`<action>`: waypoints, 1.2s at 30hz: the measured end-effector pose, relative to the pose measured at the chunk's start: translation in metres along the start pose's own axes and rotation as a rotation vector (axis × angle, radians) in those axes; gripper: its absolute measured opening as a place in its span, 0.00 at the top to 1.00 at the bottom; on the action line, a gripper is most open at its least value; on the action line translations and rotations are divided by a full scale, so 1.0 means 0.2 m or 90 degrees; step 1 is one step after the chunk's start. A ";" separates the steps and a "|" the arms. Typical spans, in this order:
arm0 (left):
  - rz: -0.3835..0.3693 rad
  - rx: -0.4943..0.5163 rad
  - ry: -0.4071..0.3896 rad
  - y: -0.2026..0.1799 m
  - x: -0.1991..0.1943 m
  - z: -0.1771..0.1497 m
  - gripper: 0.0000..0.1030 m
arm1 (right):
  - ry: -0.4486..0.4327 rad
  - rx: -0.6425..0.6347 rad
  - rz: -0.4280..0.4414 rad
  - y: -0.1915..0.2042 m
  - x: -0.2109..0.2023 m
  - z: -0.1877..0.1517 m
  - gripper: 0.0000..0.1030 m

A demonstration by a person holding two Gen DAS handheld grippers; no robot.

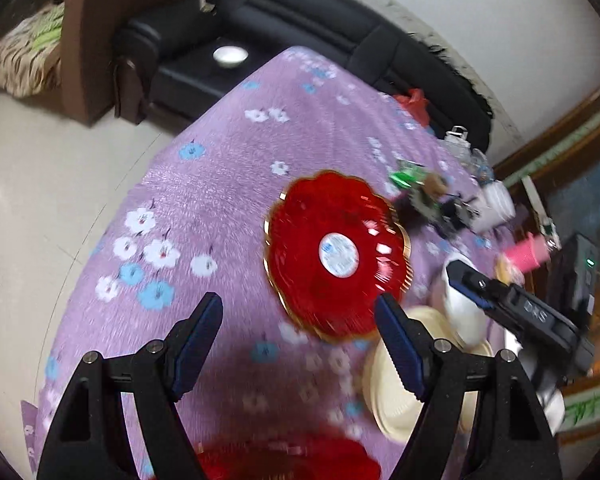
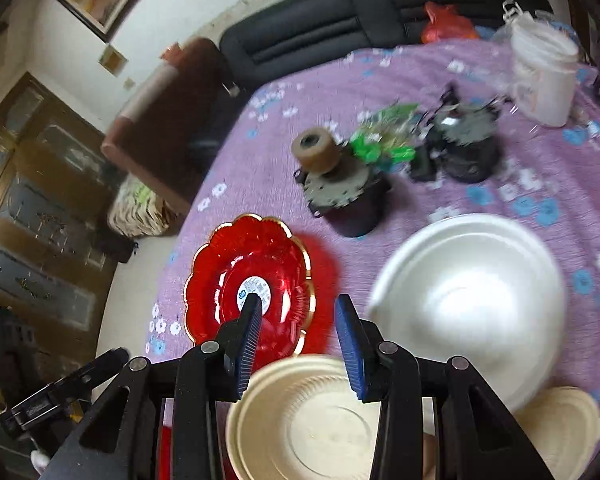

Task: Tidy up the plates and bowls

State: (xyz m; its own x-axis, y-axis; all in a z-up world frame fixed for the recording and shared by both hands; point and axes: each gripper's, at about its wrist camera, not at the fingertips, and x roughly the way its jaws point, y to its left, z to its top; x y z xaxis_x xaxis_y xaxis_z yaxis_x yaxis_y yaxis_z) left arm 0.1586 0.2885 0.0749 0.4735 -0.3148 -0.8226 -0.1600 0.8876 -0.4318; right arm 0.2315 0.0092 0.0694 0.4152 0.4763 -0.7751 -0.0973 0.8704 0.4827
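Left wrist view: a red scalloped plate (image 1: pixel 336 256) with a gold rim and a round white sticker at its centre is seen lying flat on the surface (image 1: pixel 220 168), ahead of the left gripper (image 1: pixel 300 344) and a little to its right, clear of the fingers (image 1: pixel 198 340), which are spread wide with nothing held between them. A second red plate (image 1: pixel 288 460) is partly seen at the bottom edge, below the gripper. To the right, a cream plate (image 1: pixel 392 392) lies beside the right-hand finger, with a white bowl (image 1: pixel 462 312) beyond it and the right gripper (image 1: pixel 480 284) over that bowl. From the right wrist view, the right gripper (image 2: pixel 300 344) is shown with its fingers (image 2: pixel 350 344) apart and empty, hovering above the far rim of the cream plate (image 2: pixel 312 424); the red scalloped plate (image 2: pixel 252 280) lies forward and to its left, the white bowl (image 2: pixel 472 304) forward and to its right, and another cream dish (image 2: pixel 564 428) at the lower right. The red plate is judged nearer to the left gripper, the cream plate to the right. The surface is covered by a purple flowered cloth, with small dark motor parts (image 2: pixel 344 188), a green packet (image 2: pixel 384 140) and a white plastic jar (image 2: pixel 544 76) further back. A black sofa (image 2: pixel 340 20) and pale wall lie behind.
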 end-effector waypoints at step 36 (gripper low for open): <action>0.053 0.040 -0.056 -0.01 -0.17 -0.02 0.61 | -0.054 -0.113 -0.047 0.39 0.02 -0.22 0.88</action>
State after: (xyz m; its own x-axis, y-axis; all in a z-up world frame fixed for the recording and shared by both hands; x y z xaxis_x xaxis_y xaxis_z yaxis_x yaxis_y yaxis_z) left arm 0.1386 0.2962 0.1015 0.5355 -0.2113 -0.8177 -0.1483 0.9296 -0.3373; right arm 0.1858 0.0844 0.0861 0.5014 0.4042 -0.7650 -0.2177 0.9147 0.3406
